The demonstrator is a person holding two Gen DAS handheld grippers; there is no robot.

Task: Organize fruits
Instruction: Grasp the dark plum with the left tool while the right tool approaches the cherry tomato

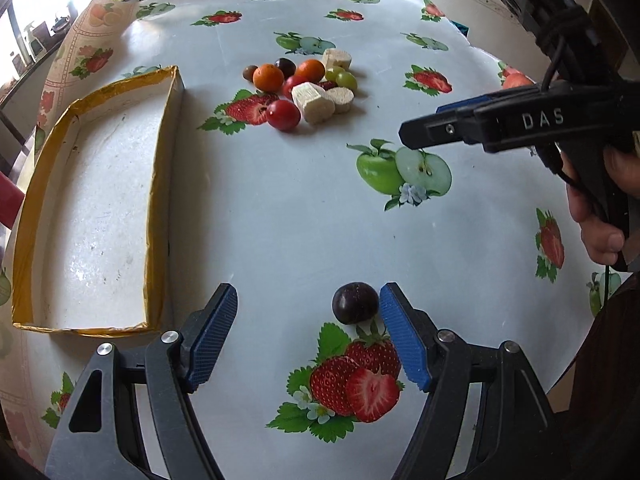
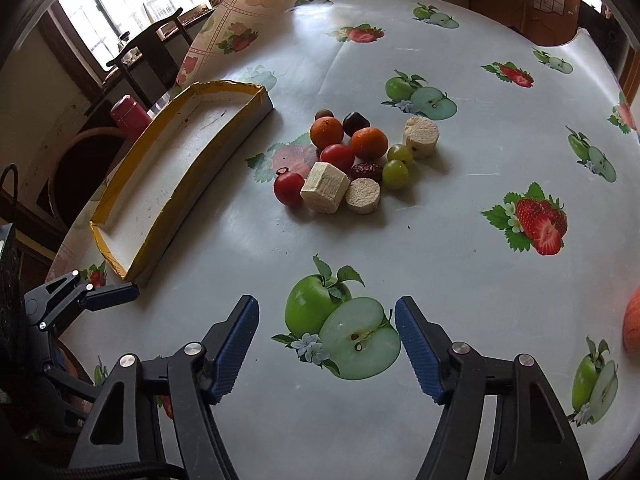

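Note:
A dark purple grape [image 1: 355, 303] lies alone on the fruit-print tablecloth, between the fingers of my left gripper [image 1: 309, 300] and close to the right pad. The pads do not touch it, and the gripper is open. Farther back sits a fruit pile [image 1: 304, 84]: oranges [image 2: 327, 132], red tomatoes [image 2: 289, 188], green grapes [image 2: 395, 174] and pale cut pieces [image 2: 324, 187]. A white tray with a yellow rim [image 1: 160, 184] stands empty to the left. My right gripper [image 2: 326, 308] hangs open over a printed apple, nothing between its fingers. It shows side-on in the left wrist view, right gripper [image 1: 412, 132].
A person's hand [image 1: 600, 232] holds the right gripper's handle. The left gripper [image 2: 128, 291] shows at the table's left edge. Beyond that edge are a red flask [image 2: 130, 114], a round basket [image 2: 80, 160] and a dark chair [image 2: 148, 56]. An orange-pink object [image 2: 633, 324] sits at the far right.

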